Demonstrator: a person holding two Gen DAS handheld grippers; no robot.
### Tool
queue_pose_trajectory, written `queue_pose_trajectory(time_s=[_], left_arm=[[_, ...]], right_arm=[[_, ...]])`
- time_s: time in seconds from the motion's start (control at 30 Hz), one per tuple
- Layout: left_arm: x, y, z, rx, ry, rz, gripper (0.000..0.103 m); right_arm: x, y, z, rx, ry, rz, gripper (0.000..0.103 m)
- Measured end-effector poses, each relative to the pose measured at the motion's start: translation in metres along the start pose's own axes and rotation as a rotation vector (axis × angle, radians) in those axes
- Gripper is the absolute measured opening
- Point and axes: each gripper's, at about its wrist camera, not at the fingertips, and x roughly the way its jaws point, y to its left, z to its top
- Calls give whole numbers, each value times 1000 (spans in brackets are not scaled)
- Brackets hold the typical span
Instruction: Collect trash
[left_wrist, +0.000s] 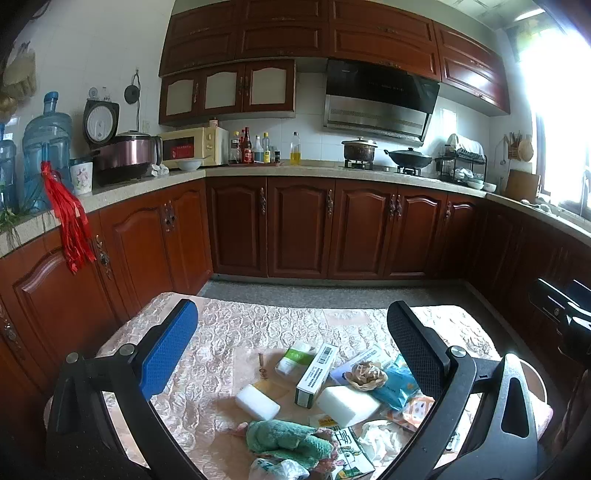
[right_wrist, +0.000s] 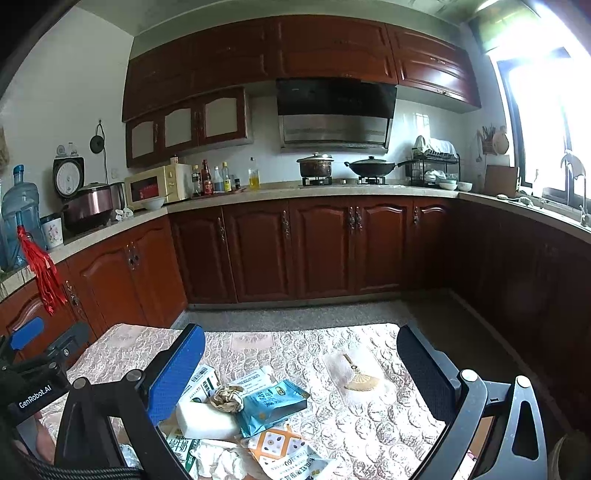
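A pile of trash lies on the patterned tablecloth (left_wrist: 236, 332): white foam blocks (left_wrist: 258, 401), a long white box (left_wrist: 317, 373), a crumpled brown paper cup (left_wrist: 366, 374), a blue snack bag (left_wrist: 398, 384), a green cloth (left_wrist: 288, 439), crumpled tissue (left_wrist: 380, 437) and a milk carton (left_wrist: 351, 456). My left gripper (left_wrist: 291, 325) is open and empty, held above the pile. My right gripper (right_wrist: 301, 350) is open and empty, right of the pile. In the right wrist view the blue bag (right_wrist: 269, 404), the cup (right_wrist: 226, 397), a foam block (right_wrist: 205, 421) and an orange-patterned packet (right_wrist: 280, 448) show.
A small fan-shaped ornament (right_wrist: 360, 380) lies on the cloth to the right of the pile. Wooden kitchen cabinets (left_wrist: 299, 225) and a counter ring the room. A round white bin rim (left_wrist: 533, 380) shows at the table's right side. The left gripper's body (right_wrist: 33, 373) shows at left.
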Motion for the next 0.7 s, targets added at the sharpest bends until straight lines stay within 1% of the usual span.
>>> queue_pose_trajectory(time_s=[0.37,0.7], left_arm=[[2,-1,-4,0,13,-3,102],[14,-2,-2,1,45,-4,102]], right_arm=[[3,-1,-1,0,9,0,103],[12,-1,-3,-1,28,-7,103]])
